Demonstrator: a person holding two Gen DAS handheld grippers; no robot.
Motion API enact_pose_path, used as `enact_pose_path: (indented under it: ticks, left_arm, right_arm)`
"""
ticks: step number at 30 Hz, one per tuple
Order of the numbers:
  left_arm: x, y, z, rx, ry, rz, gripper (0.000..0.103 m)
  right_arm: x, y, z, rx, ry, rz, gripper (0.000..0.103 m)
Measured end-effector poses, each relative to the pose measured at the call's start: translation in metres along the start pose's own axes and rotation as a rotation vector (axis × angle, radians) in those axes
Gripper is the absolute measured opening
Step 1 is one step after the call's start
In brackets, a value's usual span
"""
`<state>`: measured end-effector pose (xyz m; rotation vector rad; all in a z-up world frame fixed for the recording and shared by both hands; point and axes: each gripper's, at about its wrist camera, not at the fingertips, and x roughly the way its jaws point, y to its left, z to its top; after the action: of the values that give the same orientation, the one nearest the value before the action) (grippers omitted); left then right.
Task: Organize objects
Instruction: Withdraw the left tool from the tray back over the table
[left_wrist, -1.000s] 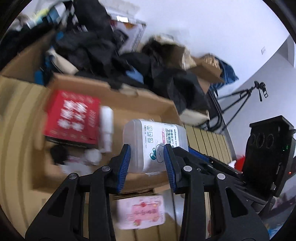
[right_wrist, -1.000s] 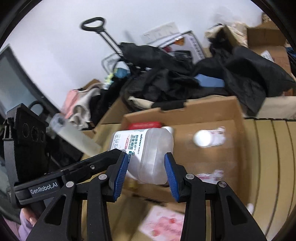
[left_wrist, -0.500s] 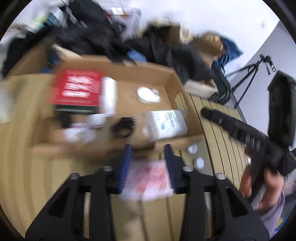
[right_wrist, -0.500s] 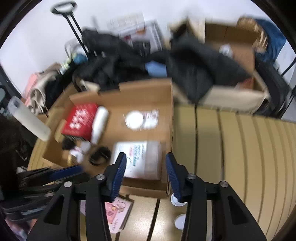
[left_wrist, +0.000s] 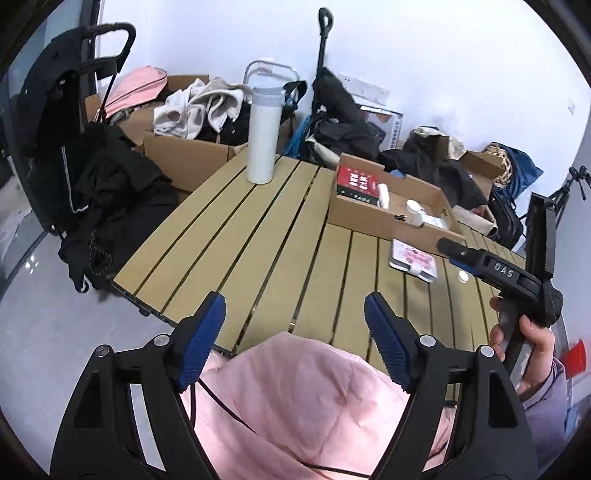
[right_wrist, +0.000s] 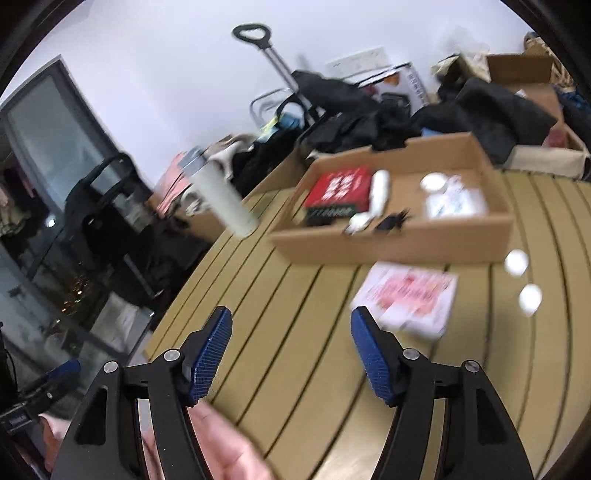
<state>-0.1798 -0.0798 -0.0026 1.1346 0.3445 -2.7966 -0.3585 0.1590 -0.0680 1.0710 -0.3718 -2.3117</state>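
Cardboard box (right_wrist: 399, 243) of apparently assorted items

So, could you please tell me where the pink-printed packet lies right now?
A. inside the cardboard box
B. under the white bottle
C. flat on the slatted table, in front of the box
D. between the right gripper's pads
C: the pink-printed packet lies flat on the slatted table, just in front of the cardboard box, with both grippers' jaws empty.
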Motion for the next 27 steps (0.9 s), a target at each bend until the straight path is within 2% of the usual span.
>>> enact_pose_path:
  ticks: [4,7,17,27]
  left_arm:
    - [-0.008,-0.017,-0.002,0.037,-0.017,-0.025,0.075]
    - [-0.01,-0.028,-0.007,0.059,-0.02,-0.044,0.076]
    - [0.003,-0.025,-0.02,0.042,0.021,-0.036,0.076]
    - [0.023,-0.023,-0.026,0.035,0.063,-0.034,0.076]
  right_arm:
    - [-0.032,0.022,-0.005,-0.077,-0.061,-0.013,0.071]
    - [-0.054,0.024,-0.008,-0.102,-0.102,-0.04,0.071]
    - [-0.061,0.001,-0.026,-0.058,-0.061,-0.095,0.071]
    - [-0.061,-0.019,-0.029,-0.034,-0.054,-0.137,0.071]
